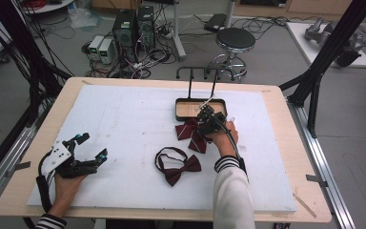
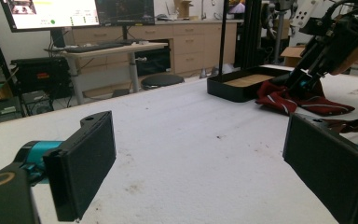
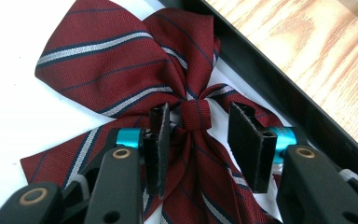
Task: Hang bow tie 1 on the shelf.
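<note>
The white table pad point(image 1: 124, 138) carries a black tray point(image 1: 183, 110) with a wooden floor, nothing lying in it, just beyond the right gripper point(image 1: 201, 128). That gripper points down over the striped bow tie point(image 3: 121, 70), jaws part-closed either side of its centre knot point(image 3: 195, 114), one pad at the knot, the other just clear, so it is not yet pinched. The right hand point(image 1: 226, 136) reaches forward from a white sleeve. A plain bow tie point(image 1: 181, 169) on a strap lies nearer the person. The left gripper point(image 1: 88, 155) rests on the pad well apart, jaws spread wide on nothing, left hand point(image 1: 66, 188) behind it
</note>
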Demonstrator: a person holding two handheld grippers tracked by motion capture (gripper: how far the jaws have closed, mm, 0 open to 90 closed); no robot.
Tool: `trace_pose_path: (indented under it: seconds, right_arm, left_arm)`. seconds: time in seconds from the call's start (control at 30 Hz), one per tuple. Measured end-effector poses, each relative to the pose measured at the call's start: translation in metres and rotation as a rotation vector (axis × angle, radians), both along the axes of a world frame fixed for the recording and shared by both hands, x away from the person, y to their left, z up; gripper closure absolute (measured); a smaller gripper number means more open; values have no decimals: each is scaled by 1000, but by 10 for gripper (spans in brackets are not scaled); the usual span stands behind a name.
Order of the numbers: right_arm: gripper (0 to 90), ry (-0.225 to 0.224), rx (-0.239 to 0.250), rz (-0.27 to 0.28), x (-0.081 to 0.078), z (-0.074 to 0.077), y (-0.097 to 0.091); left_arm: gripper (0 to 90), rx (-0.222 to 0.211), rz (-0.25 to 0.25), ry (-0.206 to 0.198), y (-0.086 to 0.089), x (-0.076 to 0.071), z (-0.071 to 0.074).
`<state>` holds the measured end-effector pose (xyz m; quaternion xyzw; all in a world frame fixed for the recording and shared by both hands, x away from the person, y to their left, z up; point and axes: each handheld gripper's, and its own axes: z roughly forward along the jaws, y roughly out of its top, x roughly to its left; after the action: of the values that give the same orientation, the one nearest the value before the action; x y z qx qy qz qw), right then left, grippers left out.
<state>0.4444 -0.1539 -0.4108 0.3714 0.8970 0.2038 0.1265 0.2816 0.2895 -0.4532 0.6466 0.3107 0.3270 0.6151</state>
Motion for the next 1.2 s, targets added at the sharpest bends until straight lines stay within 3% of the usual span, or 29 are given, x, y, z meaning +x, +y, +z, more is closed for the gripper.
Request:
trace_pose_path:
  seconds: [0.23, 0.5, 0.73, 1.2]
  right_arm:
    - [638, 10, -15, 10, 0, -2, 2]
    - [746, 15, -39, 30, 1, -5, 4]
    - [756, 5, -49, 35, 0, -3, 6]
    - [755, -21, -8, 24, -2, 3, 4]
  left_arm:
    - [98, -1, 1, -2, 0, 0, 0]
    - [97, -3, 1, -3, 0, 0, 0]
    - [97, -4, 0, -3, 0, 0, 0]
    - [98, -1, -1, -2, 0, 0, 0]
